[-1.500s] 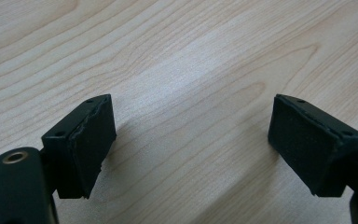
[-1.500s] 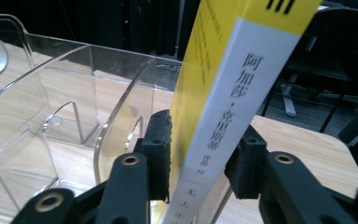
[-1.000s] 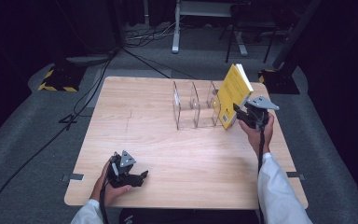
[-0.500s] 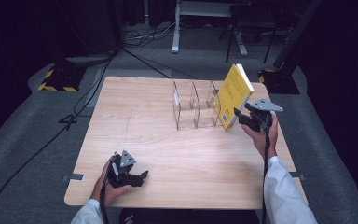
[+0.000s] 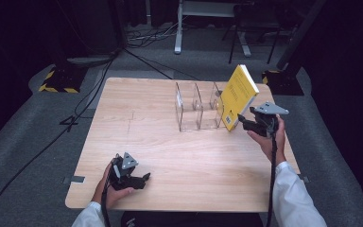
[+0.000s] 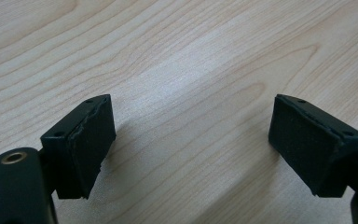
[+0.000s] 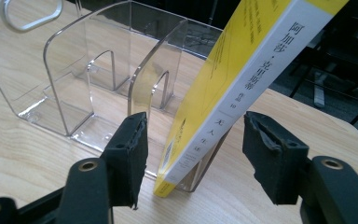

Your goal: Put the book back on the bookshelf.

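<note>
A yellow book [image 5: 237, 97] leans tilted in the right-hand slot of a clear acrylic rack [image 5: 196, 111] at the table's far right. My right gripper [image 5: 242, 122] is just in front of its lower corner. In the right gripper view the book [image 7: 233, 84] has its white spine toward me and rests in the rack [image 7: 88, 79]. The right gripper [image 7: 193, 149] has just been opening its jaws; the book's lower end stands between them with a gap at each pad. My left gripper [image 5: 144, 178] lies near the front left edge, open [image 6: 191, 140] over bare wood.
The wooden table [image 5: 170, 142] has two more rack slots to the left of the book, with nothing in them. Dark grey floor surrounds the table, with cables and stand feet [image 5: 56, 78] beyond the far edge. A table corner lies right behind the book.
The right gripper has drawn slightly back from the book, which stays leaning in the rack. The left hand has not moved.
</note>
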The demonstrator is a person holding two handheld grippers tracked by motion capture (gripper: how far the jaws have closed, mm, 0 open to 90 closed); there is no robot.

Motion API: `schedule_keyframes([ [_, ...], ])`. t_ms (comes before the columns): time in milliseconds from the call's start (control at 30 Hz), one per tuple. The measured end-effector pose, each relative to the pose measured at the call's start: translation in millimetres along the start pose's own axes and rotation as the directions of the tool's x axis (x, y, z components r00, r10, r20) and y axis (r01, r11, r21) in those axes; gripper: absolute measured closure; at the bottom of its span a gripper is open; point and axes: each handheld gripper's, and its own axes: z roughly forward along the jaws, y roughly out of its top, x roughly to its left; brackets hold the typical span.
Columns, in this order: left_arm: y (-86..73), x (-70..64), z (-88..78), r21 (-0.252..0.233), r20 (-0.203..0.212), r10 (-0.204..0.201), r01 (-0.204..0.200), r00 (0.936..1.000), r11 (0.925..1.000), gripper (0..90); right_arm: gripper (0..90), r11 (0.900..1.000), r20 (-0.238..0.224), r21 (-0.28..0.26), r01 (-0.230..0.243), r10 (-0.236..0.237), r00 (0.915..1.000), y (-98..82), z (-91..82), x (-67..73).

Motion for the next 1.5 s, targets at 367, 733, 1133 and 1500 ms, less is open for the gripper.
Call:
schedule_keyframes([
  [367,0.3,0.1,0.2,0.001,-0.001,0.001,-0.001,1.0000,1.0000,15.0,36.2,0.999,-0.050,0.036,0.034,-0.032,0.9982,-2.4,-14.4,0.1],
  [733,0.3,0.0,0.3,0.000,-0.001,0.000,0.000,1.0000,1.0000,15.0,32.1,0.997,-0.081,0.047,0.064,-0.060,0.9949,-16.6,-27.5,1.9],
  [1133,0.3,0.0,0.2,0.000,-0.001,0.000,0.000,1.0000,1.0000,15.0,27.7,0.988,-0.101,0.082,0.134,-0.126,0.9869,-33.2,-40.5,9.5],
  [1500,0.3,0.0,0.2,0.000,-0.001,0.000,0.000,1.0000,1.0000,15.0,27.8,0.980,-0.135,0.103,0.171,-0.157,0.9784,-51.2,-54.2,14.8],
])
